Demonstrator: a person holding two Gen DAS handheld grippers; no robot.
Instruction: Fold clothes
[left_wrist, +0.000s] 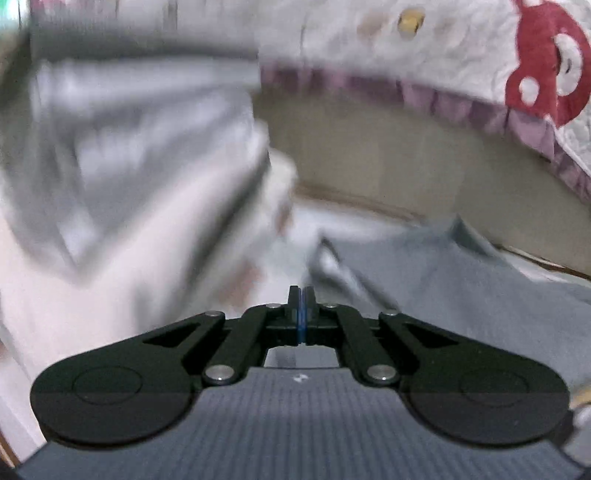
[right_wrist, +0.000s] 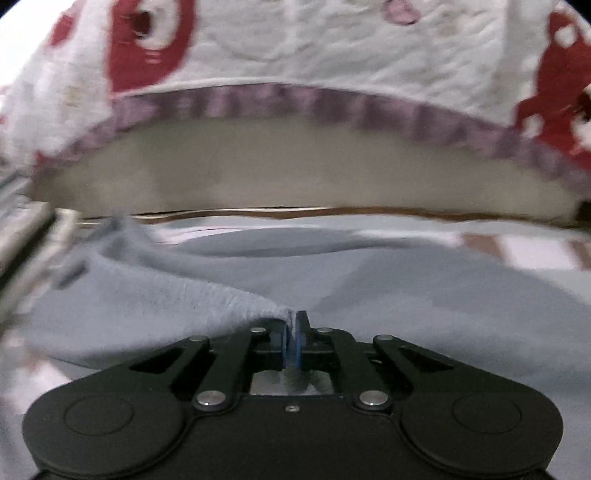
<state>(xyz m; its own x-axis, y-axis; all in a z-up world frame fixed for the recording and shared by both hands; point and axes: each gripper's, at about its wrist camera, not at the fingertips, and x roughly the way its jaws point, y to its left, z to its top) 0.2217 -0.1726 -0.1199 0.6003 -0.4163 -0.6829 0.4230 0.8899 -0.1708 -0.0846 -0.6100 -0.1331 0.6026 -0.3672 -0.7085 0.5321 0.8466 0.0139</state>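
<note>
The right hand-held gripper (right_wrist: 291, 334) is clamped on a raised edge of the grey-blue garment (right_wrist: 369, 295), which lies spread at twelve o'clock before it. The left hand-held gripper (left_wrist: 302, 306) is pressed together, seemingly empty. A fold looks underway; next, carry that edge across evenly.

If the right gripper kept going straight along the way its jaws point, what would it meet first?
The right gripper, jaws shut on an edge of the grey-blue garment, would probably first push into more of that garment lying ahead. Beyond it hangs the red-and-white quilt; depth is unclear.
</note>
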